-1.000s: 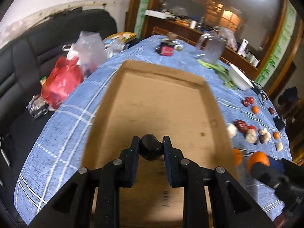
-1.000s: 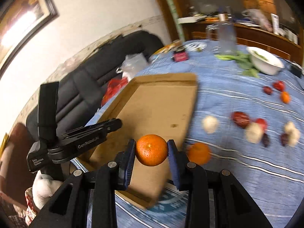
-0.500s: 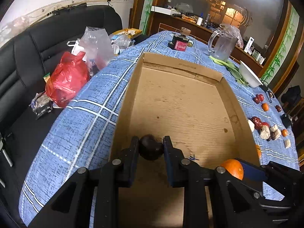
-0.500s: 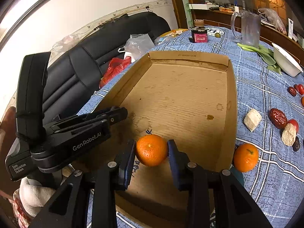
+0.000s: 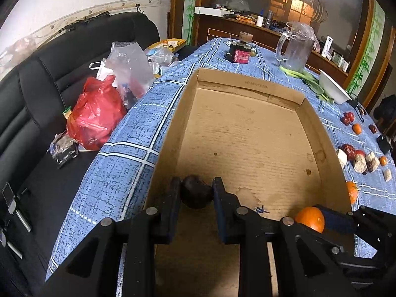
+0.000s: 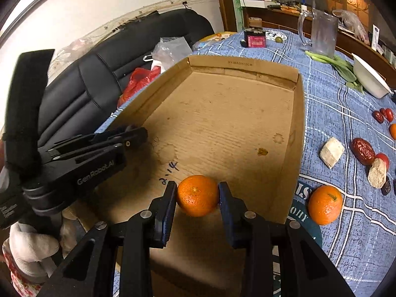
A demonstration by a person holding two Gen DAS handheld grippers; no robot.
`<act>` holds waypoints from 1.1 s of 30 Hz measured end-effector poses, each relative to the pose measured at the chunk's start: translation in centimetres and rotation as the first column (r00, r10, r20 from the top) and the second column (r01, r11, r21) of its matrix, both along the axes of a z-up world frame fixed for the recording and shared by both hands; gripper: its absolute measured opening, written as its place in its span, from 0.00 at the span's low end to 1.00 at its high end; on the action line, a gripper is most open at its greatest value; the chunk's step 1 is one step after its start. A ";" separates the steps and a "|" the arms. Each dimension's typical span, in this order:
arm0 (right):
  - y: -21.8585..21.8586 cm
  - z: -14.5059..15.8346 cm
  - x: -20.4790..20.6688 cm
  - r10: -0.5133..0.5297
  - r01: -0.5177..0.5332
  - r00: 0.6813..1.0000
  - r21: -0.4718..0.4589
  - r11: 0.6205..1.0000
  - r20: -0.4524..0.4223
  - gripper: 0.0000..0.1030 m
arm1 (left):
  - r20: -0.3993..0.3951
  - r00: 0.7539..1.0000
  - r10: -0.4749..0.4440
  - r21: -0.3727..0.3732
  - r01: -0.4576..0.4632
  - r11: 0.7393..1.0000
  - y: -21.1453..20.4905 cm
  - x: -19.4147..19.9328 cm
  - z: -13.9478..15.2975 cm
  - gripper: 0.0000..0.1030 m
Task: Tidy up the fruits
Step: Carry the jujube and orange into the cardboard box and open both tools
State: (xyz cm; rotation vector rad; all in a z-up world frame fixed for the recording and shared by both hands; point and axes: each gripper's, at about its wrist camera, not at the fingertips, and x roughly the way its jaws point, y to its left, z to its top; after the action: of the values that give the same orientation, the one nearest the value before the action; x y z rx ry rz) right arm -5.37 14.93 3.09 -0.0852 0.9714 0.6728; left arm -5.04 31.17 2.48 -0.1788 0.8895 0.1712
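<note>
left gripper [image 6: 135, 133]: matte black, silver screws, white "GenRobot.AI" lettering, tall black upright block at 9 o'clock | right gripper [image 6: 198, 195]: black arms, dark blue pads, silver bolts | hand [image 6: 29, 245] at 8 o'clock: white knit glove, red floral sleeve

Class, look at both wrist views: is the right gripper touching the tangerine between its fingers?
Touching. The right wrist view shows both pads of the right gripper pressed against the tangerine, no gap either side.

Both wrist views look steeply down along their own fingers, close over the cardboard box [image 5: 247, 133] [image 6: 222, 113] on the worktop [image 5: 128, 133]; the two views share that box.
</note>
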 end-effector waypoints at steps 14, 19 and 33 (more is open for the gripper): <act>0.6 -0.2 -0.6 0.014 -0.014 1.000 -0.034 0.999 0.015 0.37 | -0.062 0.997 -0.041 0.057 0.045 0.997 -1.5 -1.3 -0.1 0.46; 0.1 0.0 -0.8 0.011 -0.010 0.999 -0.033 0.999 0.031 0.44 | -0.080 0.996 -0.034 0.062 0.039 0.997 -1.9 -1.6 0.0 0.51; -9.6 7.7 -2.5 -0.119 0.092 0.979 0.161 0.983 0.165 0.61 | 0.115 0.992 0.054 -0.062 -0.047 0.997 -2.1 -5.5 7.7 0.65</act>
State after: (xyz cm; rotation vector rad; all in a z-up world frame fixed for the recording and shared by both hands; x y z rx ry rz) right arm -7.92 5.34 10.75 0.0428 0.7488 0.6286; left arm -10.50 29.11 10.17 -0.2637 0.7743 0.1800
